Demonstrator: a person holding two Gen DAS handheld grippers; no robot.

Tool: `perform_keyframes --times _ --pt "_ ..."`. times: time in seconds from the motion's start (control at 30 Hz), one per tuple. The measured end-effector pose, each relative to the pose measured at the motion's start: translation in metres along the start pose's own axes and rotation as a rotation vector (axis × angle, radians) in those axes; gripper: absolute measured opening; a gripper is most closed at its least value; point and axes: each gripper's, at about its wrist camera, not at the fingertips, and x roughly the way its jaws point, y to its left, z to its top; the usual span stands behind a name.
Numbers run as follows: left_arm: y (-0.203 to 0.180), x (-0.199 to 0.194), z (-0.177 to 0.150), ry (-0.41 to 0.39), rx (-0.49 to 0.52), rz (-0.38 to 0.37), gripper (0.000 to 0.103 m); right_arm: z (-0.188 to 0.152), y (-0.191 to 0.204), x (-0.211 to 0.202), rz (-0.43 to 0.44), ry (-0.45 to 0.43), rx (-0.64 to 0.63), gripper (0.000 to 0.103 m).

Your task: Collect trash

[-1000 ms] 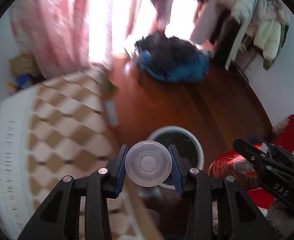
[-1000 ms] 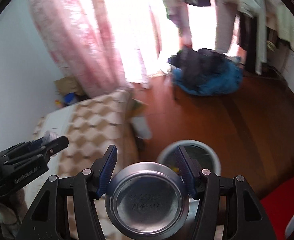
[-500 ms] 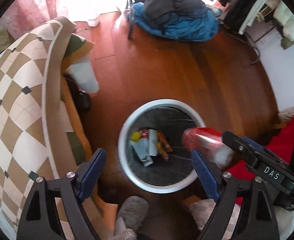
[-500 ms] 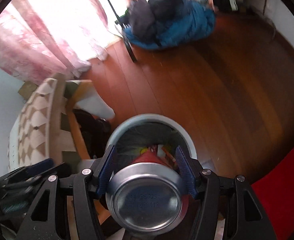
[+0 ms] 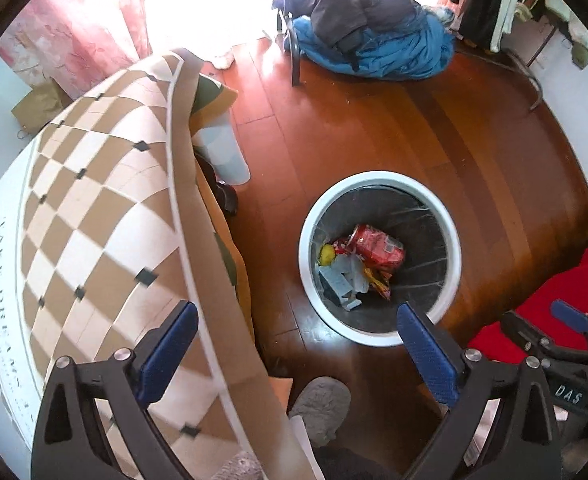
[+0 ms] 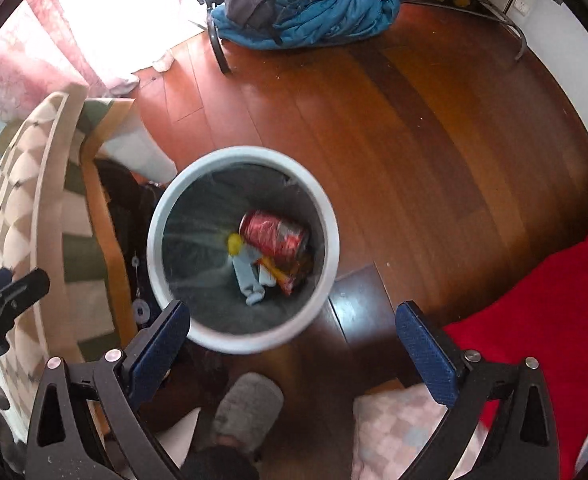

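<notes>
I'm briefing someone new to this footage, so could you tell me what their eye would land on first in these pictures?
Probably the round white-rimmed trash bin on the dark wooden floor, with a red can lying on its side among wrappers inside. Next, both grippers, left and right, hang open and empty above it. A checkered blanket fills the left side, and blue bedding is heaped near the bright window.

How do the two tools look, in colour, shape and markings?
Both the left tool and the right tool have black angular frames with triangular cut-outs, silver screws, and flat fingers faced with textured blue pads. In the left view, the right tool's side bears white letters "DAS".
</notes>
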Motion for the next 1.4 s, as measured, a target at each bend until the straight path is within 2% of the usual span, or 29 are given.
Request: perform_keyframes --times 0.13,0.43,0.83,1.1,1.4 --pt "-0.002 -0.036 -0.01 -0.043 0.015 -0.01 0.102 -0.021 0.005 -0.033 0.01 -0.021 0.001 0.103" --pt "0.01 -0.12 -0.045 -0.109 0.025 -0.046 0.102 -0.06 0.02 -0.139 0.059 -0.107 -0.016 0.103" --pt "0.026 -0.224 -0.075 -0.203 0.033 -0.167 0.102 -0.111 0.047 -0.265 0.171 -0.206 -0.083 0.103" --pt "0.032 -0.263 -0.096 -0.211 0.036 -0.256 0.102 -0.135 0.057 -0.323 0.248 -0.241 -0.101 0.103" --pt "0.036 -0.286 -0.108 -0.233 0.038 -0.283 0.102 -0.155 0.065 -0.356 0.284 -0.244 -0.141 0.103"
